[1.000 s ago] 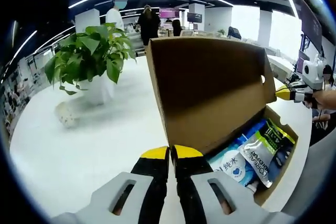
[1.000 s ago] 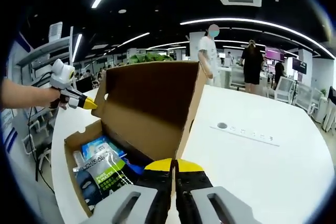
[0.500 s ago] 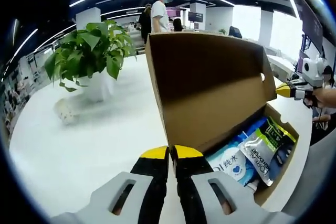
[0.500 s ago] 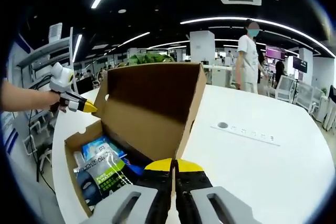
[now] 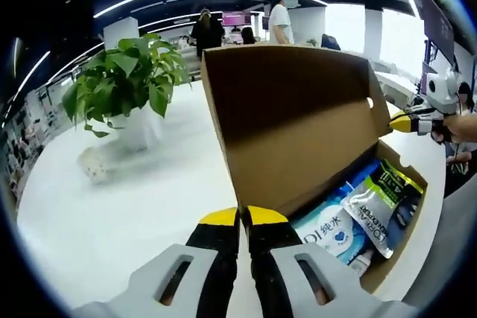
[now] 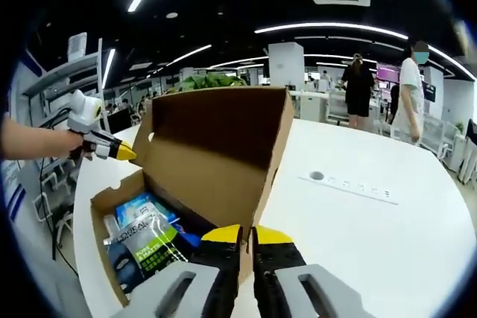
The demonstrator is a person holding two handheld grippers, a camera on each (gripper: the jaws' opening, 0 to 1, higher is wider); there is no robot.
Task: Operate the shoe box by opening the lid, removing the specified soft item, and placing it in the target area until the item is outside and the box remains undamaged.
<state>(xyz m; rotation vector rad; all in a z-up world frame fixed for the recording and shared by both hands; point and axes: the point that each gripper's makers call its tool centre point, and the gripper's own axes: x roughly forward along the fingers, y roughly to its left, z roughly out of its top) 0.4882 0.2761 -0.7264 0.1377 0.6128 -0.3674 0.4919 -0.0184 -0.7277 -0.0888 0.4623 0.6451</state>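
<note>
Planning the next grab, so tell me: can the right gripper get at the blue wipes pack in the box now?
Probably yes: the lid stands upright, the blue wipes pack lies uncovered, and the right gripper sits shut at the box's near edge.

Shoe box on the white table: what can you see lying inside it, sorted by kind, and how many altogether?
Blue and white packs with a water-drop print: 1
Silver and green sachets: 1
Total: 2 that can be told apart. More blue packaging lies under them in the shoe box, too covered to count.
</note>
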